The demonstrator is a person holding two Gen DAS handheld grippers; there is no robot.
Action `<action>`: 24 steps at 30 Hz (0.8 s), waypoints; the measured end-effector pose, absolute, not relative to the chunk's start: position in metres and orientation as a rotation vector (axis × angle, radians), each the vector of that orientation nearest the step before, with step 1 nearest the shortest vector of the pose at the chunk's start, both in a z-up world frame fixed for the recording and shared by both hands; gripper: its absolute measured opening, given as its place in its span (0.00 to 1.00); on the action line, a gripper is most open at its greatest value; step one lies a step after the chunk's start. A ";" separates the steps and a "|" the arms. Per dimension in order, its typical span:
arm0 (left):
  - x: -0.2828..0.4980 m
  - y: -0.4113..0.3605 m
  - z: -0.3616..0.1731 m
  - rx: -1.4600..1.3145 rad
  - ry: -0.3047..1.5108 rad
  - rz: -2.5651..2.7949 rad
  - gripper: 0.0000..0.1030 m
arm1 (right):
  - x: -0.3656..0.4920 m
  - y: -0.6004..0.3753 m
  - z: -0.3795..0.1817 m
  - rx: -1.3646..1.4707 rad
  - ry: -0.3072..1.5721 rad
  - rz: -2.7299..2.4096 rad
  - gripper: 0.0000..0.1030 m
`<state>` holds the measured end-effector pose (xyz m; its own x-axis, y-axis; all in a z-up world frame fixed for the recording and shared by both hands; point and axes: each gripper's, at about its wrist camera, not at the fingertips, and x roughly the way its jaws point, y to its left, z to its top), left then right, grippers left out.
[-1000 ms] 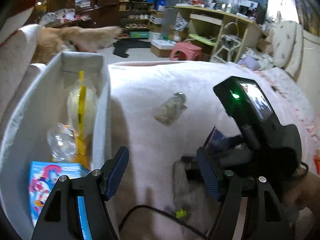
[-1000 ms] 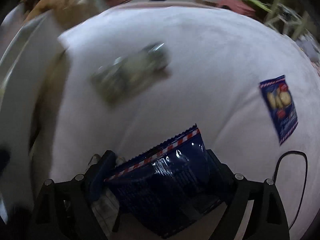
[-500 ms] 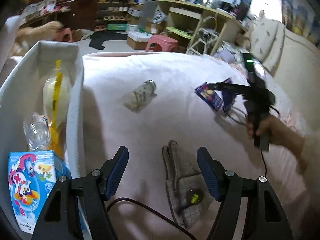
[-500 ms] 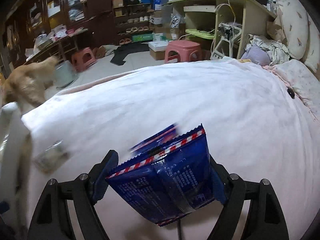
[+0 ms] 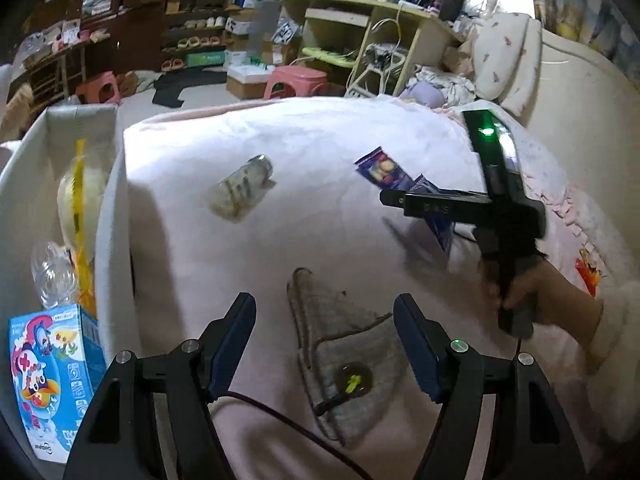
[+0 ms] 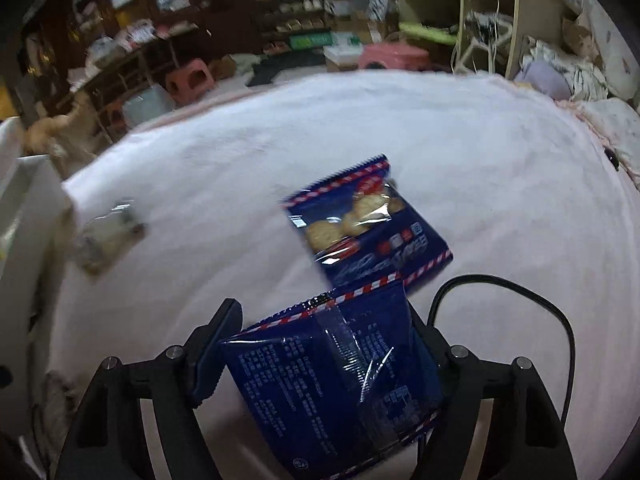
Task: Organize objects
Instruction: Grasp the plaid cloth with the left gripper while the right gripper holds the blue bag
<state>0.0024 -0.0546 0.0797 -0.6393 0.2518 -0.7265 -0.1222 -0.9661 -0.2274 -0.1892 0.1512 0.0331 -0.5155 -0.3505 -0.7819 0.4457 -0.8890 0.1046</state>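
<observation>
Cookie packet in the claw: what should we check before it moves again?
1. Held cookie packet sits between the right gripper jaws, which are closing: ok.
2. Second cookie packet lies flat on the blanket, in plain sight: ok.
3. Left gripper is open and empty above the grey hat: ok.
4. Room left in the white bin: cannot tell.
5. Cable loops close beside both packets: not ok.

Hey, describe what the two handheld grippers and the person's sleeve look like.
Both grippers are black frames with silver bolts and blue-padded jaws. The left gripper trails a black cable. The right gripper has a black pistol handle and a green light on top. The sleeve is fuzzy white.
</observation>
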 end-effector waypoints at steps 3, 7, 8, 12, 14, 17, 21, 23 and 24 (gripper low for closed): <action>-0.001 -0.046 0.076 -1.247 -0.226 2.626 0.68 | -0.164 0.136 0.067 1.135 0.057 -2.355 0.74; -0.007 -0.030 0.052 -1.376 -0.180 2.486 0.68 | -0.145 0.117 0.093 1.118 -0.111 -2.200 0.74; -0.008 -0.028 0.047 -1.400 -0.155 2.473 0.68 | -0.143 0.109 0.095 1.115 -0.125 -2.163 0.74; -0.025 -0.028 0.025 -1.567 -0.202 2.401 0.68 | -0.120 0.086 0.100 1.126 -0.069 -2.088 0.74; -0.030 -0.035 0.021 -1.585 -0.292 2.371 0.68 | -0.116 0.078 0.097 1.137 -0.030 -2.079 0.74; -0.036 -0.048 0.014 -1.615 -0.434 2.324 0.64 | -0.110 0.075 0.096 1.166 -0.036 -2.074 0.74; -0.036 -0.041 0.016 -1.634 -0.327 2.352 0.54 | -0.117 0.081 0.096 1.199 -0.145 -2.049 0.74; -0.036 -0.033 0.017 -1.633 -0.244 2.374 0.48 | -0.120 0.085 0.096 1.219 -0.198 -2.043 0.74; -0.036 -0.031 0.019 -1.623 -0.233 2.382 0.43 | -0.122 0.088 0.097 1.226 -0.223 -2.035 0.74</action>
